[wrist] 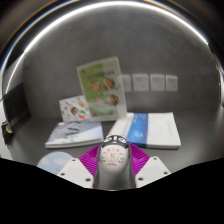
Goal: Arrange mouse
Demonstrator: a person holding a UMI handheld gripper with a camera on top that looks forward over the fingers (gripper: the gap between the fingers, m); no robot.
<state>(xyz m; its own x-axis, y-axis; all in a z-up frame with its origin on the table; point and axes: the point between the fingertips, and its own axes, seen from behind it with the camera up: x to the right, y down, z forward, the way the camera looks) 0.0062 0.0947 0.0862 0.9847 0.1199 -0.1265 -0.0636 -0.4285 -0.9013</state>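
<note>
The claw (113, 158) grips one mouse (113, 153) (whitish) before two books (148, 129).

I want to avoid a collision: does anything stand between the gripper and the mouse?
Nothing visible does. The mouse is already between the fingers of the gripper, and both pads press on it. The books lie beyond it, on the table.

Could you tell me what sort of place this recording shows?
Probably an office or study desk. Books and a booklet lie on the grey table, a leaflet leans against the wall, and wall sockets sit behind. The gripper holds a white mouse.
</note>
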